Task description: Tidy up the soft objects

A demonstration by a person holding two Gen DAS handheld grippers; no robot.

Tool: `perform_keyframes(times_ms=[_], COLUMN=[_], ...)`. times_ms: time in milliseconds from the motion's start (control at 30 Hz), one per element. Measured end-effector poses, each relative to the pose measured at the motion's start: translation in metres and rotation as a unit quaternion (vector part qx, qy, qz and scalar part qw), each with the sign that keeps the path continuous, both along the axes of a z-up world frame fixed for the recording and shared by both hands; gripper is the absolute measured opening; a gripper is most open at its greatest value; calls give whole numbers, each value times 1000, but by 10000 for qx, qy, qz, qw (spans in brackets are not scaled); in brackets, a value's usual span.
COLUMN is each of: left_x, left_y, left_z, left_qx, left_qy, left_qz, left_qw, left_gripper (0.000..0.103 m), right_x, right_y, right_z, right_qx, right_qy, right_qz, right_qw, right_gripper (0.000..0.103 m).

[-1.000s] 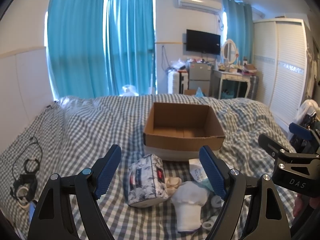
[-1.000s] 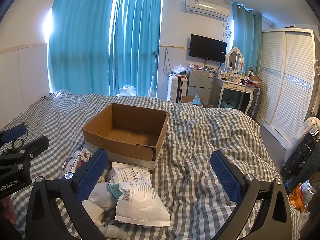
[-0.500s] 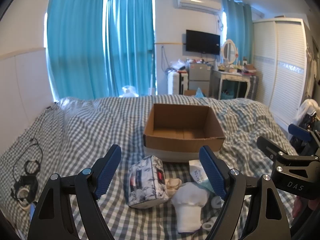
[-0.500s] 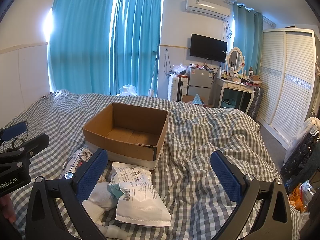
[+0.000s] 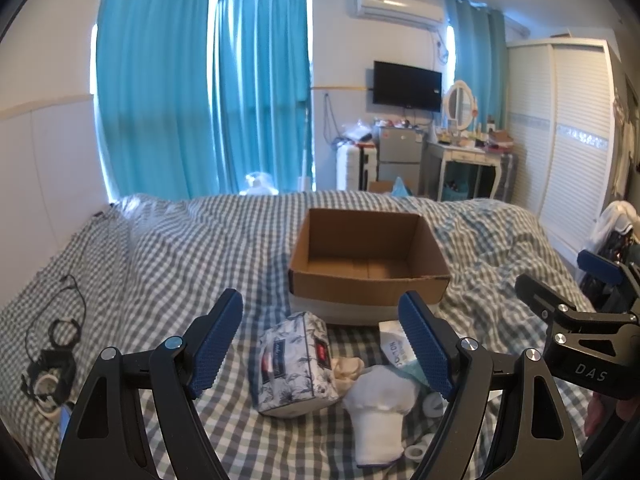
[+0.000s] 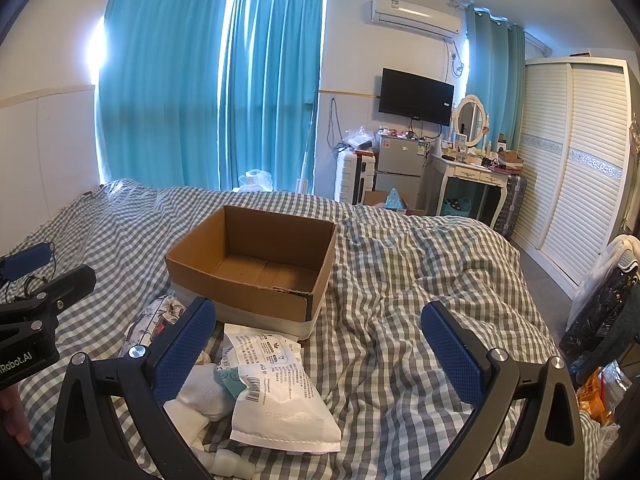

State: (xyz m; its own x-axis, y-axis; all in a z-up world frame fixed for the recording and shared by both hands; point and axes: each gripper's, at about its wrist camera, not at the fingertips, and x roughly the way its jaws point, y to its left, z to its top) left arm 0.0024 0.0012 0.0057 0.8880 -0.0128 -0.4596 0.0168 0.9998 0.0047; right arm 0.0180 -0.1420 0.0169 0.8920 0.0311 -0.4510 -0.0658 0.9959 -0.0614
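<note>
Checked bedding (image 5: 180,264) covers the bed that fills both of my views, and I hold both tools above its near end. My left gripper (image 5: 320,344) has its jaws spread wide with nothing between them, and my right gripper (image 6: 316,344) is just as wide and also empty. Just below the left one lies a flowered tissue pack (image 5: 294,364), with a white sock (image 5: 380,408) beside it on the right and a small cream bundle (image 5: 348,368) touching both. Near the right gripper's left finger sits a white plastic pouch (image 6: 276,400) with printed labels, partly resting on the sock. Just beyond this pile stands an open cardboard box (image 6: 248,284), its inside bare. Off to the left, black cables (image 5: 52,356) lie on the cover. Farther back hang blue curtains (image 6: 208,92), with a television (image 6: 416,96) on the wall.
</note>
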Motion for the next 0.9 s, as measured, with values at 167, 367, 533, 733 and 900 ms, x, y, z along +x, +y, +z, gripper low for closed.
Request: perform_keyframes(times_ms=[167, 367, 533, 733, 900], left_x=[0, 0, 3, 26, 52], left_y=[0, 2, 3, 8, 14], left_z=[0, 6, 11, 6, -37], left_qx=[4, -17, 33, 197, 182], left_qy=[-4, -70, -146, 96, 804], left_qz=[3, 11, 22, 30, 141], left_qw=[10000, 10000, 9999, 9998, 9965], left_gripper=[82, 82, 82, 82, 82], right_x=[0, 0, 3, 31, 66], right_y=[0, -1, -1, -2, 3], right_z=[1, 5, 22, 26, -20], right_qx=[-3, -15, -147, -414, -553], right_qy=[2, -32, -199, 37, 911], right_qz=[3, -2, 42, 349, 578], right_qw=[10000, 10000, 9997, 9985, 9926], right_gripper=[103, 103, 103, 103, 103])
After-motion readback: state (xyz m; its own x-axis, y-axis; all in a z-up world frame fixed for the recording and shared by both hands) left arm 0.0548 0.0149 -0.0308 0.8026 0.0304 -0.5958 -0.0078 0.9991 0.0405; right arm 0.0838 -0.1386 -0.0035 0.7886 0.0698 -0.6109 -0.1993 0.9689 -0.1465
